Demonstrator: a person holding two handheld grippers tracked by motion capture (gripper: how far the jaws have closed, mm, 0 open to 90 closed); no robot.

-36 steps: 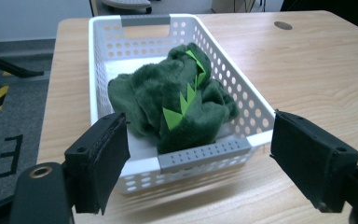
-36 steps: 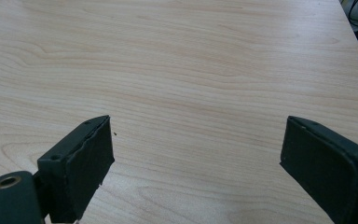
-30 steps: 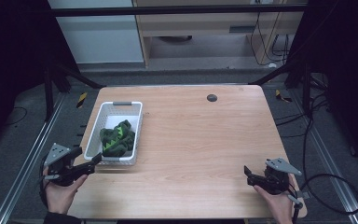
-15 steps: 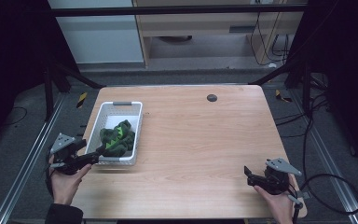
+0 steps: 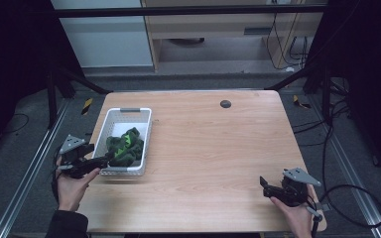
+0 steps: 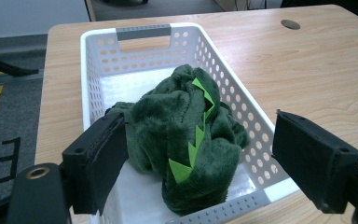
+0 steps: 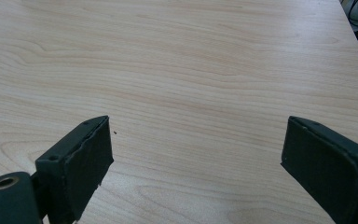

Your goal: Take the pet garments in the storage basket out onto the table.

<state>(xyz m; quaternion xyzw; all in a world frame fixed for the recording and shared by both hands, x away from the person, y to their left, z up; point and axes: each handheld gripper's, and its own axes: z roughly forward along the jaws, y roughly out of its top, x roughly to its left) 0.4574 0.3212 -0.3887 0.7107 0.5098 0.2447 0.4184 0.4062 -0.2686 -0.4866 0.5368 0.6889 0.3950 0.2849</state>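
Observation:
A white perforated basket (image 5: 125,111) stands on the left half of the wooden table (image 5: 218,148). A dark green plush toy (image 5: 124,146) with light green spikes lies in its near end. My left gripper (image 5: 104,160) is held at the basket's near left corner, pointing into it. In the left gripper view its jaws stand wide open (image 6: 198,140) on either side of the plush toy (image 6: 177,116), above the basket's near rim (image 6: 223,210), and are not touching it. My right gripper (image 5: 264,186) hovers low over the table's front right, open (image 7: 200,135) over bare wood.
A dark round cable hole (image 5: 225,103) sits near the table's far edge. The basket has a grey handle (image 6: 143,32) at its far end. Black frame struts and cables surround the table; a cable trails on the floor at the right.
My left gripper has moved forward and to the right, from the table's front left corner up to the basket's near end. The right gripper has stayed put.

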